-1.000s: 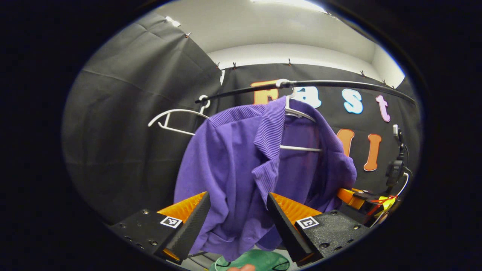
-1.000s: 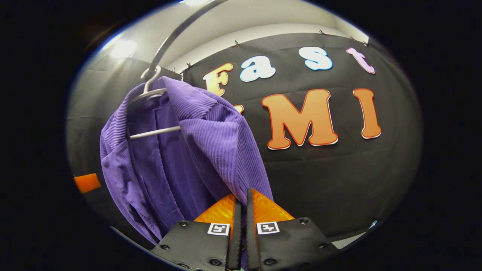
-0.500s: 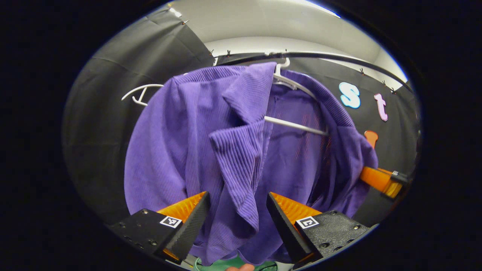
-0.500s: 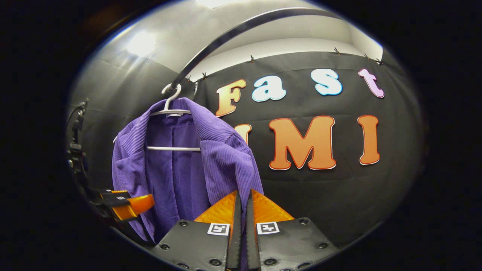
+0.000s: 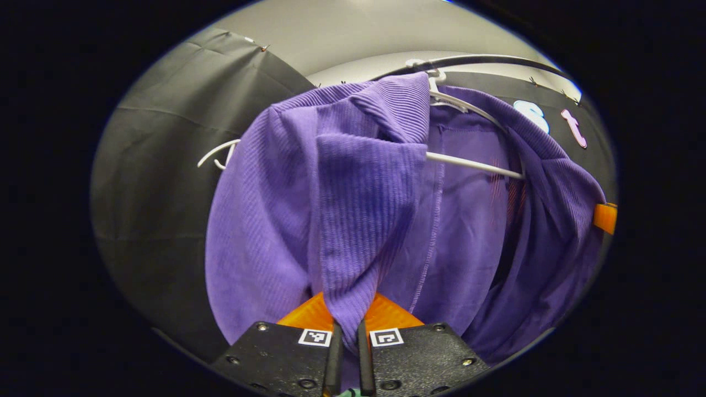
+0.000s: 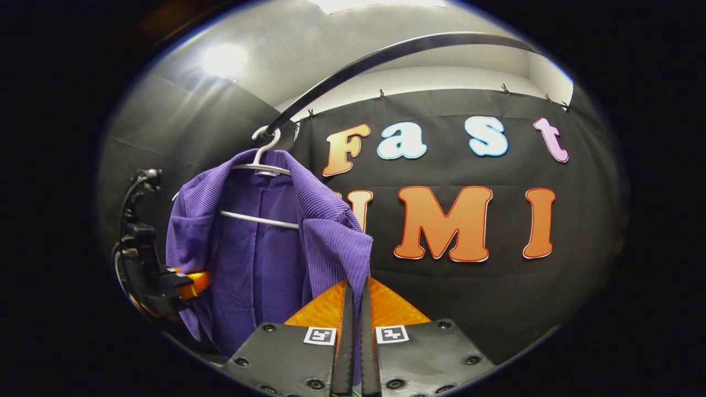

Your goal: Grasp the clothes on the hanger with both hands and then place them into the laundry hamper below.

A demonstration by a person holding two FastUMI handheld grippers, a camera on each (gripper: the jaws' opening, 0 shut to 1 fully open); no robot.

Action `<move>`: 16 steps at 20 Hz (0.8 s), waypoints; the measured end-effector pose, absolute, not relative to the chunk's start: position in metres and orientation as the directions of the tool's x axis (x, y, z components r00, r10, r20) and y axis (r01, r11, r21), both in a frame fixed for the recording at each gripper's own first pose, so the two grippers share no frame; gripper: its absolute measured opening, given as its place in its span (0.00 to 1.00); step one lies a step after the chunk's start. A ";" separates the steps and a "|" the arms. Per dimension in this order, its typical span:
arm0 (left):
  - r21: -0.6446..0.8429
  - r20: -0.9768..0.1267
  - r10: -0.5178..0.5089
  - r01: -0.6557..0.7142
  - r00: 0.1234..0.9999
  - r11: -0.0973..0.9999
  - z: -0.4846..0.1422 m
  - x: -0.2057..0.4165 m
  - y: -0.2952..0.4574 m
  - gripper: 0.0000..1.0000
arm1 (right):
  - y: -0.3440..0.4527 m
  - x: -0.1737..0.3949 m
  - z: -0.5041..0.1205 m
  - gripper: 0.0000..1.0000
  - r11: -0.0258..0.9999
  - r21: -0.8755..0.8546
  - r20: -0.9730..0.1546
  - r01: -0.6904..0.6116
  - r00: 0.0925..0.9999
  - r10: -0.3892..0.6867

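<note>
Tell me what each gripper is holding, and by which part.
Both hold the purple garment, which hangs on the white hanger. The left gripper pinches one front lapel edge; the right gripper pinches the other.

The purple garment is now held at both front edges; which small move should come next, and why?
Probably lift both grippers slightly and draw the purple garment off the white hanger. The left gripper and right gripper are both shut on it, yet its shoulders are draped over the hanger.

The purple garment [image 5: 353, 209] covers most of the white hanger [image 5: 474, 164] it hangs on, leaving the hook and part of the crossbar visible. A second white hanger [image 5: 218, 157] behind it is largely hidden by the cloth. In the right gripper view the garment's lower hem runs out of sight behind the right gripper [image 6: 356, 309].
</note>
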State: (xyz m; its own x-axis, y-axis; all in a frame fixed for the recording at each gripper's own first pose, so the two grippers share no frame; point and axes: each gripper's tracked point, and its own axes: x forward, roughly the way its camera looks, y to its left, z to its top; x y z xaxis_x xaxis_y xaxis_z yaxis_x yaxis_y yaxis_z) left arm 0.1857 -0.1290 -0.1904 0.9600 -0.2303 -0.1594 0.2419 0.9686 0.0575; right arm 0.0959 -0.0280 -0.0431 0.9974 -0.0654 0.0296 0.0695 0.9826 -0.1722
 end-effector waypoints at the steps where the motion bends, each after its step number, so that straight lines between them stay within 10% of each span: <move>1: 0.061 -0.153 -0.221 0.233 0.963 0.971 -0.185 0.181 -0.121 0.08 | -0.031 0.097 -0.040 0.13 0.982 -0.171 0.044 0.086 0.996 -0.079; 16: 0.115 0.196 0.078 -0.102 0.977 0.988 0.027 0.202 0.010 0.11 | -0.086 0.097 0.033 0.13 0.917 -0.178 0.234 0.358 0.920 -0.314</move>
